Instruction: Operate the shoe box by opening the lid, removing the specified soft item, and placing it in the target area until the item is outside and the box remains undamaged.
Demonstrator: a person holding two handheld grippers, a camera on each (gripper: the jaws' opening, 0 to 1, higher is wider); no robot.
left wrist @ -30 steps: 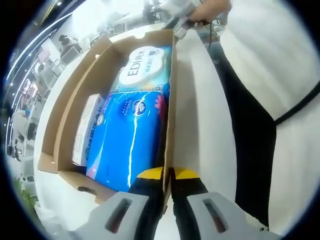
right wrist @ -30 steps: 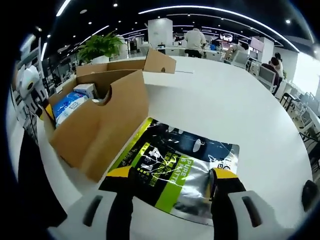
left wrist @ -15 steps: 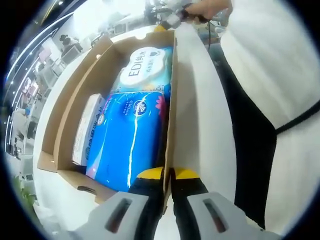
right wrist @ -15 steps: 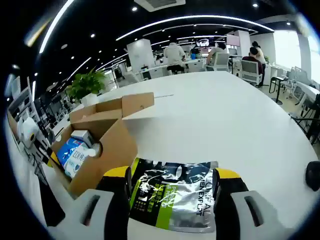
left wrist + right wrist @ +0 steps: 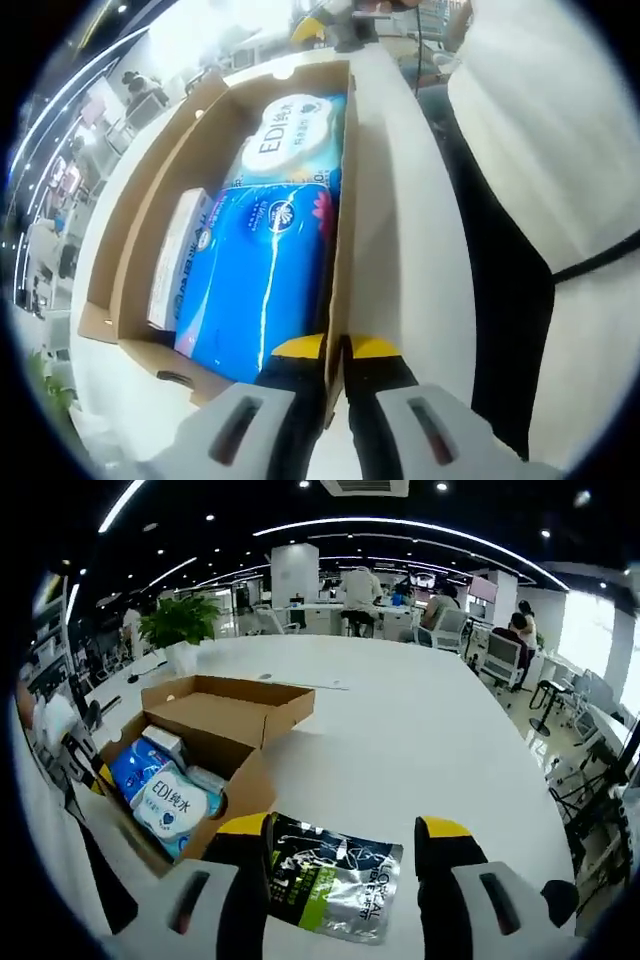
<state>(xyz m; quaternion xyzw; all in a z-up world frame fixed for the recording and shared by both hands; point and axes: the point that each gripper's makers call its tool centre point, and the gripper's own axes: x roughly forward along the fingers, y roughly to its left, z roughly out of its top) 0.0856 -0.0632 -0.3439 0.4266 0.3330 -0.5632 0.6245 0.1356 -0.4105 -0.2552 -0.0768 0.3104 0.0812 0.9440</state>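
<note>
- One shoe box (image 5: 215, 742), brown cardboard, lid (image 5: 232, 704) flipped fully open on the far side, sitting near the left edge of the table (image 5: 420, 740).
- Inside the box I count three things: a blue soft pack (image 5: 262, 285), a pale round-label "EDI" wipes pack (image 5: 290, 135) right next to it, and a slim white carton (image 5: 176, 262) squeezed along the other wall.
- One silver, black and green foil pouch (image 5: 335, 874) is outside the box, lying flat on the table just beside the box's near corner.
- Left gripper (image 5: 335, 352): yellow-tipped jaws clenched on the box's side wall (image 5: 343, 230), cardboard edge pinched between them.
- Right gripper (image 5: 344, 833): jaws spread wide and empty, with the pouch showing between them; can't tell whether they touch it.
- In the left gripper view, a person in a white top with a black strap stands right against the table's edge.
- Surface is one big white table, glossy.
- Room is an open office: dark ceiling with curved light strips, one potted plant (image 5: 180, 625) at the table's far edge, several people seated at desks in the back, windows on the right.
</note>
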